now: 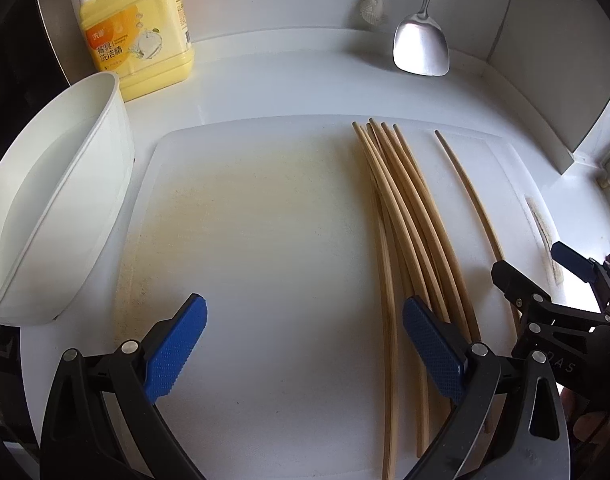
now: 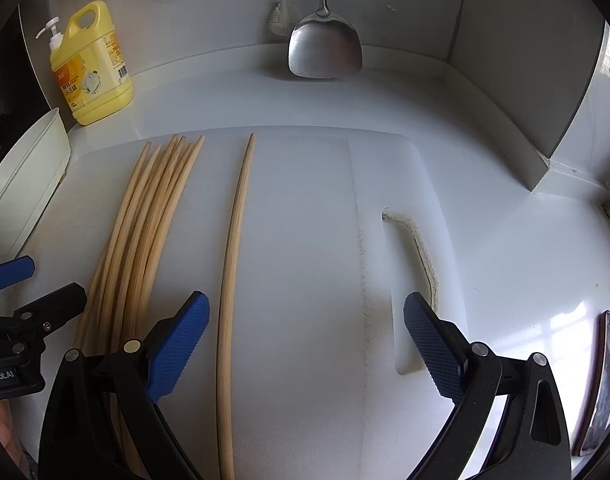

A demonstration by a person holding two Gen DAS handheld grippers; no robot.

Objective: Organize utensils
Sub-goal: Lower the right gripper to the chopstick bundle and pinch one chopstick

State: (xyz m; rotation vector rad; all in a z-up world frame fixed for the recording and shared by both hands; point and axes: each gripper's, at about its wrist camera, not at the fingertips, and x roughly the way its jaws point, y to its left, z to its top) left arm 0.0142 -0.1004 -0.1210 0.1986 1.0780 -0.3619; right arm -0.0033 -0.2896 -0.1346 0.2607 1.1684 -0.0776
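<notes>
Both hand-held grippers, left [image 1: 305, 344] and right [image 2: 305, 344], gape wide, holding nothing. A chopstick bundle [image 1: 405, 216] lies on the cutting board [image 1: 265, 240], perhaps six; a lone chopstick [image 2: 233, 260] lies nearer its right edge.

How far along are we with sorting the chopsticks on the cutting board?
Mostly grouped: a bundle of chopsticks lies together on the cutting board. One single chopstick still lies apart to its right. Nothing is in hand: the left gripper and right gripper both have their jaws open and empty. The single one sits between the right jaws, likely next. The white container looks empty.
</notes>
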